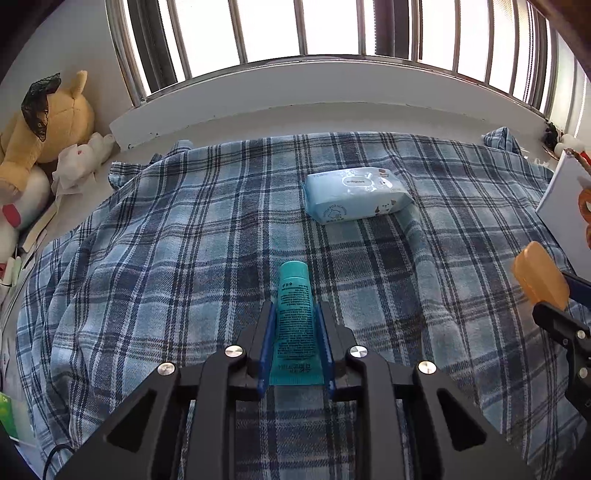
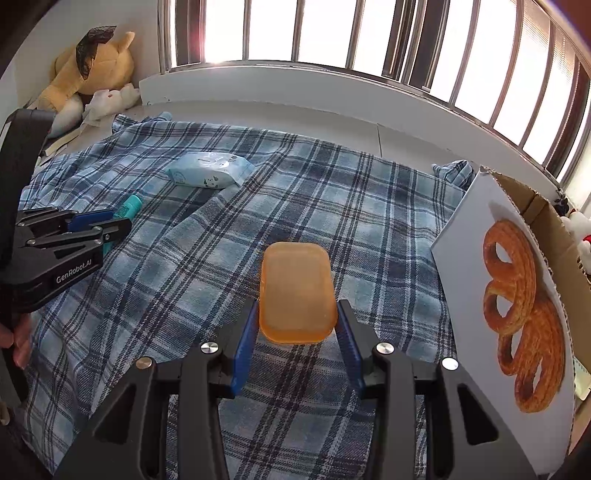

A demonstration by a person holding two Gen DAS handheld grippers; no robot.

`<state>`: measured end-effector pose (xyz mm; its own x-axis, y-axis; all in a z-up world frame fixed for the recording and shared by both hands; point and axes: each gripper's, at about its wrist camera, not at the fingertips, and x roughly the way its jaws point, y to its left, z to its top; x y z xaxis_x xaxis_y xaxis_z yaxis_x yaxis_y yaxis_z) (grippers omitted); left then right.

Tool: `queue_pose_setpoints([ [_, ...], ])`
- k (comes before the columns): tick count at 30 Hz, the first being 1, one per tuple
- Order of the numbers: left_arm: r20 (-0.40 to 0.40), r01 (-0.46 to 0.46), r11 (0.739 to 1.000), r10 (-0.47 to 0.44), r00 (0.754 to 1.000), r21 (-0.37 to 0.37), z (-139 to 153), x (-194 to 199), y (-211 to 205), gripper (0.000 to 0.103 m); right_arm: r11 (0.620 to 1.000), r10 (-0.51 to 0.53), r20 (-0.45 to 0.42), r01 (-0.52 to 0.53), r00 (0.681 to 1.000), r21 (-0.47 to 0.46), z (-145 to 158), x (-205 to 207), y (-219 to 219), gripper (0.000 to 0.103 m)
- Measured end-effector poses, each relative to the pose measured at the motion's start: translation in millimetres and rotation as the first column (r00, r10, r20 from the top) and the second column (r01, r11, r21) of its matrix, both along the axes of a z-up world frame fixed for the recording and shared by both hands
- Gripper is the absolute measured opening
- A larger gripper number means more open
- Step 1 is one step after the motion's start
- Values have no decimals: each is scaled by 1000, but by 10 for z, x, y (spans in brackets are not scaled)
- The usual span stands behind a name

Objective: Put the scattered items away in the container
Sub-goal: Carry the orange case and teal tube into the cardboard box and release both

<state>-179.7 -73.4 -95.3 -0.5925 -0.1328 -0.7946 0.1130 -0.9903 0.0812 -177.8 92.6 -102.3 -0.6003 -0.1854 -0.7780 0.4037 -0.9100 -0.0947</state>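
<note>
Teal tube lies lengthwise on the plaid blanket, cap end pointing toward the window, w/ the left gripper pinching it — blue pads pressed flat on both its sides. Right gripper clamps an orange soap case by its near end, the case sticking out past the fingertips, above the blanket. Beyond the tube, a pale blue pack of wipes rests on the blanket nearer the window, apart from both grippers. At the blanket's right edge stands the open cardboard box, white side w/ a pretzel picture facing in, brown inner flaps showing at top; near the soap case but not touching. Far left corner by the wall: a yellow plush toy w/ black lace on its head, a small white plush beside it. Barred window runs behind the white sill. A hand grips the left tool's handle
</note>
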Motion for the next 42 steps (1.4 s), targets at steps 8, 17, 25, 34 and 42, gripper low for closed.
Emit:
queue_pose_setpoints([
  [8, -44, 53, 998, -54, 998, -16, 206, 354, 220, 24, 1000, 2, -21, -3, 1000, -7, 72, 81, -3, 40],
  [17, -69, 110, 994, -110, 992, -15, 399, 506, 479, 24, 998, -43, -111, 36, 993, -60, 413, 185, 170, 40],
  [25, -128, 193, 981, -192, 973, -1, 708, 396, 984, 24, 986, -151, -176, 136, 973, -95, 741, 193, 595, 40],
  [34, -174, 310, 950, -301, 938, 32, 865, 210, 1831, 24, 944, -325, -180, 305, 929, -128, 828, 175, 1350, 40],
  [42, -170, 370, 917, -346, 923, 147, 885, -126, 2312, 24, 900, -406, -103, 378, 908, -215, 735, 97, 1932, 40],
])
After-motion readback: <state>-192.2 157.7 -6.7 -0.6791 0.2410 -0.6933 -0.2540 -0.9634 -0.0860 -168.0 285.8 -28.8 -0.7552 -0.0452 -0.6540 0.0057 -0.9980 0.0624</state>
